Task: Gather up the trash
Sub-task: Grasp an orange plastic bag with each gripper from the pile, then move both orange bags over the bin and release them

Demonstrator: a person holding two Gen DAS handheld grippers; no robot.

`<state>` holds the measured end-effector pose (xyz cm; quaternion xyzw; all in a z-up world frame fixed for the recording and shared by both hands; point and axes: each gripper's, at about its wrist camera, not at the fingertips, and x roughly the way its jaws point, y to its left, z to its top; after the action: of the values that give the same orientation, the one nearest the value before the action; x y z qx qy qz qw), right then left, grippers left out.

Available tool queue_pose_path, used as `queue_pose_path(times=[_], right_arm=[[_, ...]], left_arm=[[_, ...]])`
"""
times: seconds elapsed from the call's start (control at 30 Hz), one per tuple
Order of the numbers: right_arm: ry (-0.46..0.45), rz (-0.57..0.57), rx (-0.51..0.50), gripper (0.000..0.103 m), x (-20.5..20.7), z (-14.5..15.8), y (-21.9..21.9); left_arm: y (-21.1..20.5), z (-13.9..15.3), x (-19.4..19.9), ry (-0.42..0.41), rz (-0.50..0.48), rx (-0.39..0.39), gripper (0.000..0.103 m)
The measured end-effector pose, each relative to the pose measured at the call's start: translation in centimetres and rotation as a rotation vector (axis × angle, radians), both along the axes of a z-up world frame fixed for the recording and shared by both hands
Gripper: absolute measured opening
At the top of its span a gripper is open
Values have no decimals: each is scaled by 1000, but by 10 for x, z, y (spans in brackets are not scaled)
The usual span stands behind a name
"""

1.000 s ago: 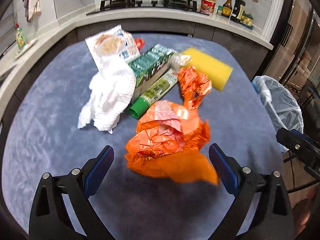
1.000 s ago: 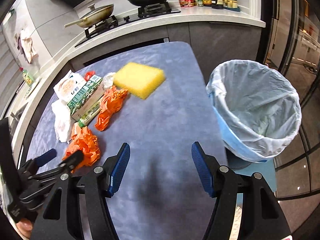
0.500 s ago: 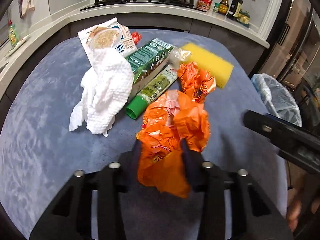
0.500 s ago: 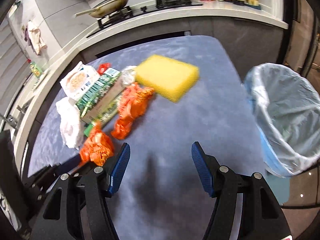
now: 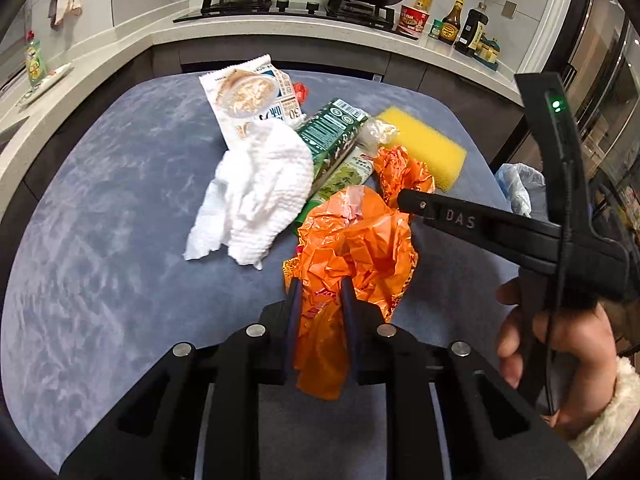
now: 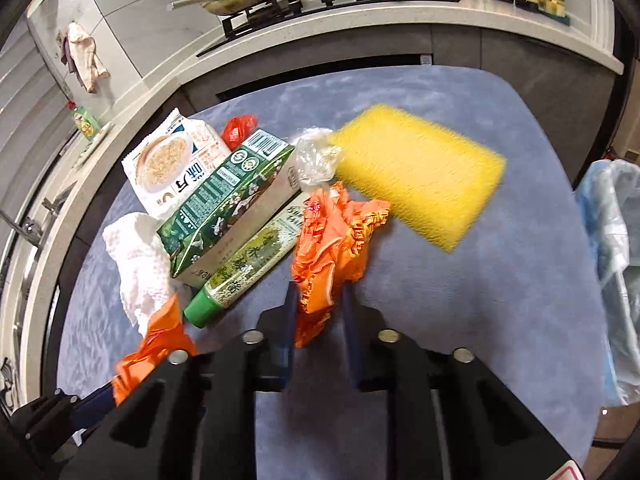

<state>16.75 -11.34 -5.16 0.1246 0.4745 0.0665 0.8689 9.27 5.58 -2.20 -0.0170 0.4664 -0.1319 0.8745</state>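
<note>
The left gripper (image 5: 319,292) has its jaws closing, pads pressed on a large crumpled orange plastic wrapper (image 5: 352,248) that bulges up ahead of the fingers and hangs down between them. The right gripper (image 6: 318,300) is also closing, and pinches the near end of a second, smaller crumpled orange wrapper (image 6: 332,240).

Ahead and left of the right gripper lie one green cardboard carton (image 6: 224,204), one green-capped tube (image 6: 244,268) beside it, one white printed food pouch (image 6: 172,164) behind the carton, one crumpled white paper towel (image 6: 136,264), one small red scrap (image 6: 238,128) and one ball of clear film (image 6: 316,156). One yellow rectangular sponge (image 6: 416,176) sits ahead and to the right, blurred.

The blue-grey table top (image 6: 460,300) is bare to the right of the right gripper as far as its rounded edge, where one bin lined with a pale blue bag (image 6: 612,248) stands just beyond. To the left of the left gripper the table is bare out to its curved edge.
</note>
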Motion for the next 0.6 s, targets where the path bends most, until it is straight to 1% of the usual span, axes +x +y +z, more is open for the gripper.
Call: queue_pose_path(times=[0.07,0.13,0.27,0.43,0.53,0.6], right_arm=[[-12,2,-15,15,-4,4,0],[-26,-2,-4,15,-9,11,-2],[-71,-22,14,14,-34,32,-16],[-124,-80,21,14,-79,59,-53],[-155,-159,-12,14,-111,73,-88],[-160,-206,-28,14,-125,77,-110]], left_arm=[[2,2,-2,-4,5,3,19],[2,3,-2,-3,5,1,19],[-3,7,-6,-9,1,1,19],[-21,18,-13,-25,-40,-11,19],[-41,25,-16,-32,-82,-25,19],[-63,29,-17,-40,-125,-28,19]])
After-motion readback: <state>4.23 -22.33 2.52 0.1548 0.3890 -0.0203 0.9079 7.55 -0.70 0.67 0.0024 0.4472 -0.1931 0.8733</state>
